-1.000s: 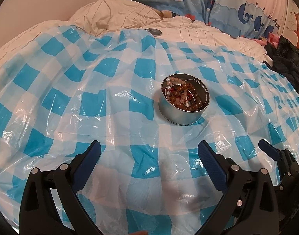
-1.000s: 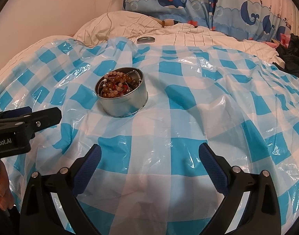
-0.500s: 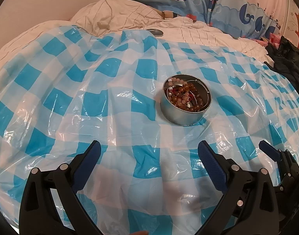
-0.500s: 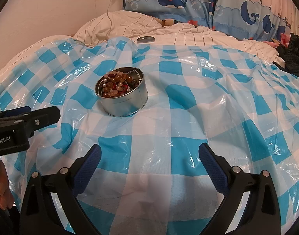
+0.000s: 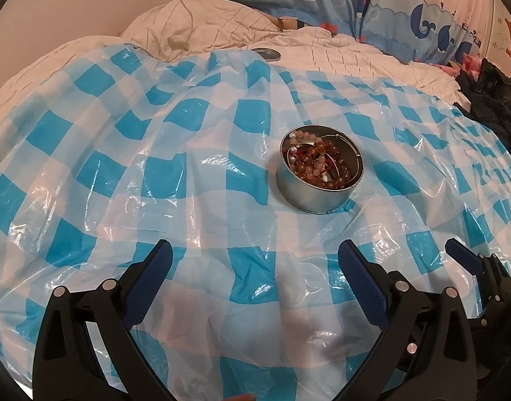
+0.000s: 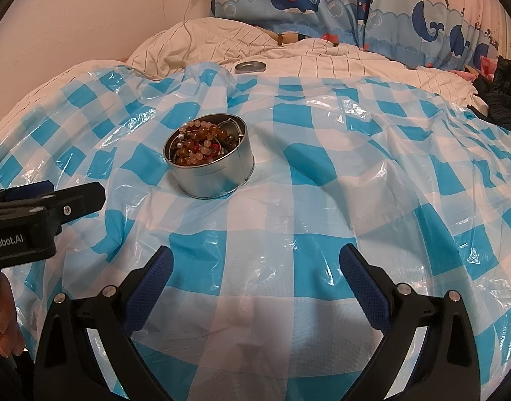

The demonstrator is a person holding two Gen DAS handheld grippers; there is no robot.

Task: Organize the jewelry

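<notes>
Tin (image 5: 317, 187) of bead bracelets (image 5: 317, 162) mid-bed on checked sheet (image 5: 121, 173), ahead of left hand-held gripper (image 5: 255, 257) and right hand-held gripper (image 6: 255, 262); both spread wide, empty.

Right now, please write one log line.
left gripper: open, empty | right gripper: open, empty | tin: holds beads, lid off

We see a bed (image 6: 339, 63) under a blue-checked plastic sheet (image 6: 322, 180), a bead-filled tin (image 6: 215, 173) on it, its lid (image 6: 250, 66) beyond.
</notes>
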